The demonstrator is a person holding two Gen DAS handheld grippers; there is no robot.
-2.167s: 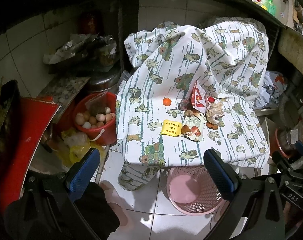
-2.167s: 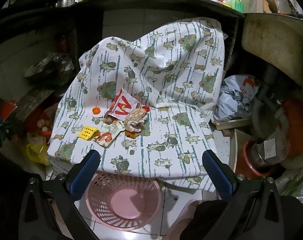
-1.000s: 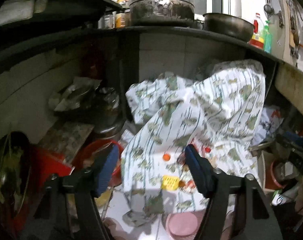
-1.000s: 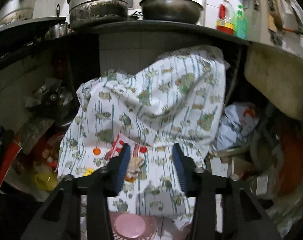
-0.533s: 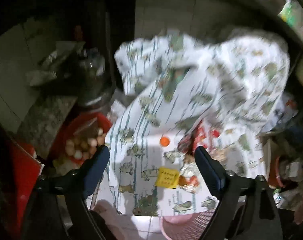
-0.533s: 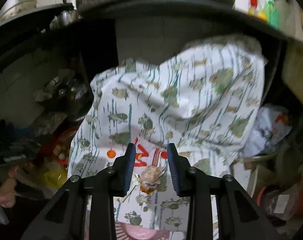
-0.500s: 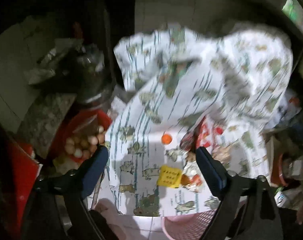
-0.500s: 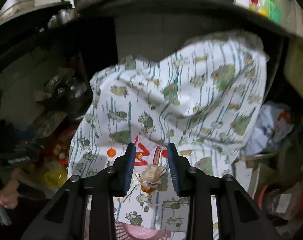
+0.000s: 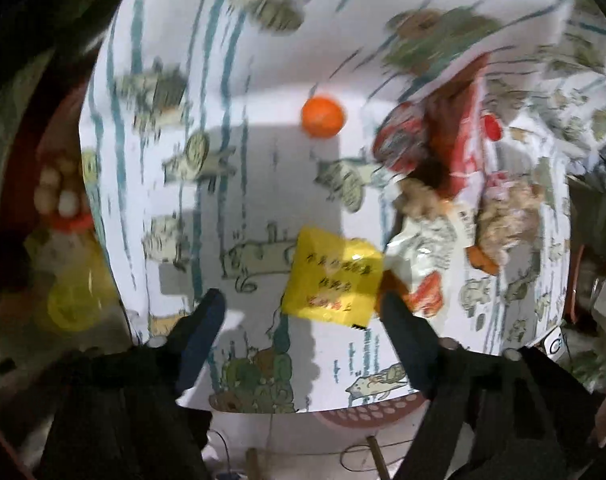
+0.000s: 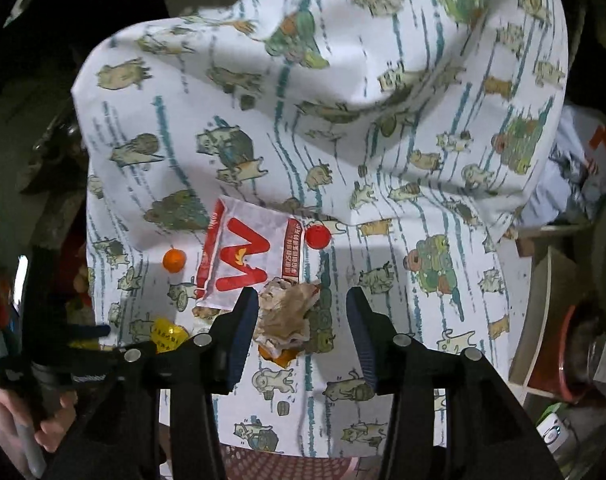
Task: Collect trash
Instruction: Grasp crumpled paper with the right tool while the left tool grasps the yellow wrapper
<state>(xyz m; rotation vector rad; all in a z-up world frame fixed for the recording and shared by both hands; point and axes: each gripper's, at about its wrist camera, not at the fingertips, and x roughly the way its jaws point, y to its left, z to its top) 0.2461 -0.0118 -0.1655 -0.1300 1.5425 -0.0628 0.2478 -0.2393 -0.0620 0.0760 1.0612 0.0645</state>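
Hanging over the near edge of the patterned cloth (image 9: pixel 231 128), the left gripper (image 9: pixel 303 312) points down with its jaws well apart and closing; the yellow packet (image 9: pixel 334 282) lies between the fingertips, not yet pressed by either pad. Just right of the packet lies a white-and-orange wrapper (image 9: pixel 419 256), and beyond it a small orange ball (image 9: pixel 323 116). The right gripper (image 10: pixel 303 308) stands partly open, jaws opening, with a crumpled brown paper wad (image 10: pixel 289 312) between them; it touches the left finger, the right finger stays clear. Behind the wad lies a white bag with a red mark (image 10: pixel 247 258), a red cap (image 10: pixel 318 237) beside it. The pink basket (image 10: pixel 259 466) peeks out under the cloth's front edge. The person's left hand (image 10: pixel 11 420) shows at the right view's left edge.
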